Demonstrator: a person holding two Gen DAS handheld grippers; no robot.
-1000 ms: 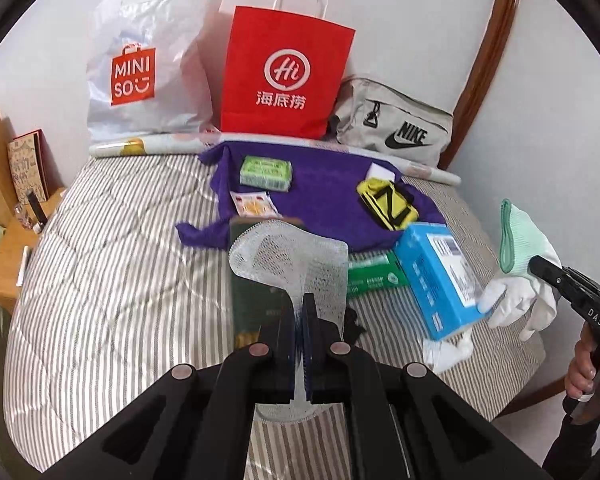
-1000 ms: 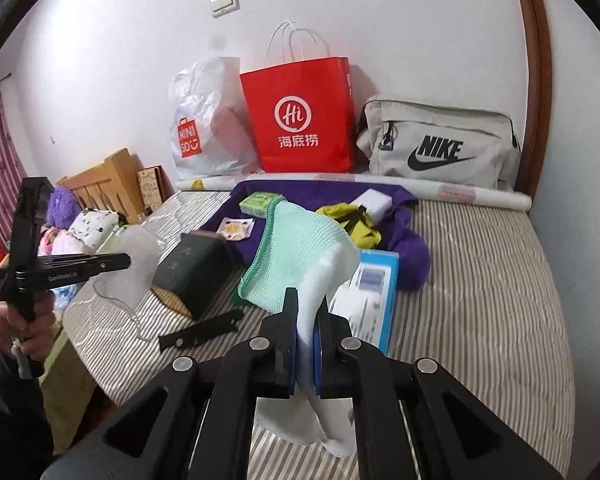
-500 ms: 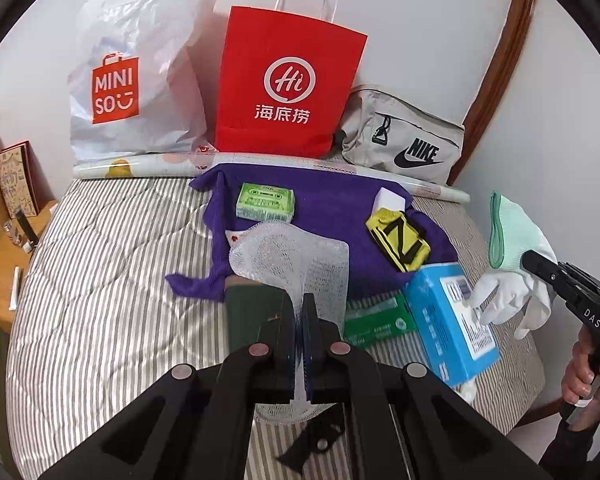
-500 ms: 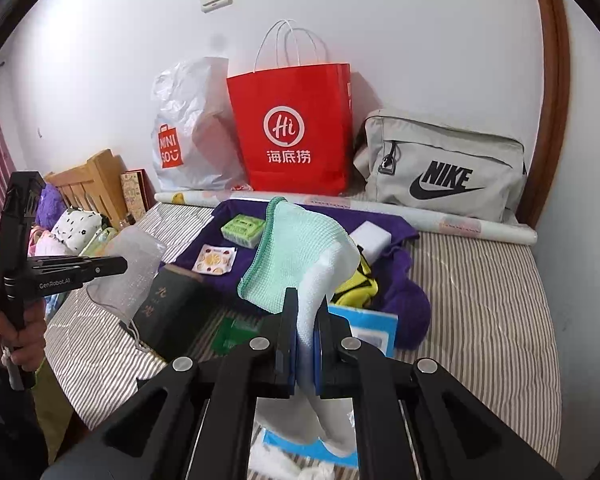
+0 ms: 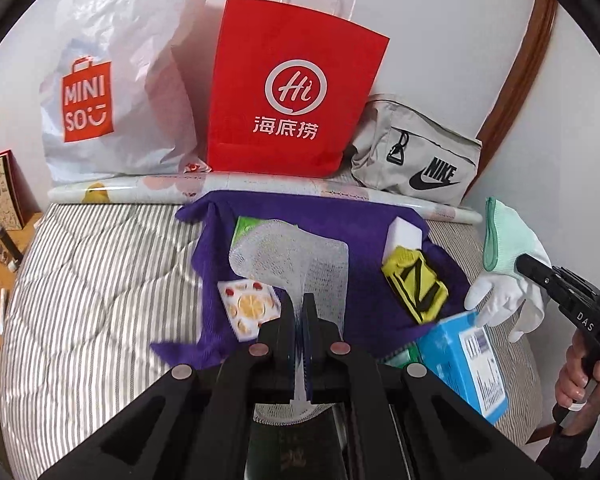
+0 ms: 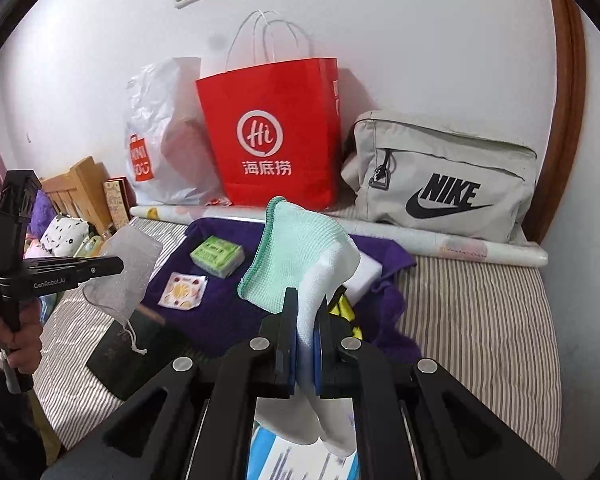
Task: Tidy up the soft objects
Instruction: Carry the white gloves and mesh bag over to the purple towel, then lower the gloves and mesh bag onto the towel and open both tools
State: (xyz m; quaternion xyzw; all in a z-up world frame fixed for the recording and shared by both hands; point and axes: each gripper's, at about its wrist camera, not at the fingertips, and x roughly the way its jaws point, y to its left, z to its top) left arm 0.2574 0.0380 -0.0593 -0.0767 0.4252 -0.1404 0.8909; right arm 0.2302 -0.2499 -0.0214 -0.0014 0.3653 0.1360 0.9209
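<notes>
My left gripper (image 5: 303,312) is shut on a white mesh pouch (image 5: 288,256) and holds it above the purple cloth (image 5: 340,216); the pouch also shows in the right wrist view (image 6: 128,268). My right gripper (image 6: 306,320) is shut on a white and mint-green glove (image 6: 300,252), held above the bed; the glove also shows in the left wrist view (image 5: 508,264). On the purple cloth (image 6: 220,312) lie a green packet (image 6: 217,255), a fruit-print sachet (image 6: 182,290), a white block (image 5: 406,232) and a yellow-black fabric item (image 5: 414,284).
A red paper bag (image 5: 292,92), a white Miniso bag (image 5: 112,92) and a grey Nike bag (image 6: 444,184) stand against the wall behind a rolled sheet (image 5: 148,192). A blue box (image 5: 468,364) and a dark box (image 6: 128,352) lie on the striped bed (image 5: 88,288).
Both grippers have moved forward toward the wall with their loads. The bags and purple cloth appear larger and closer.
</notes>
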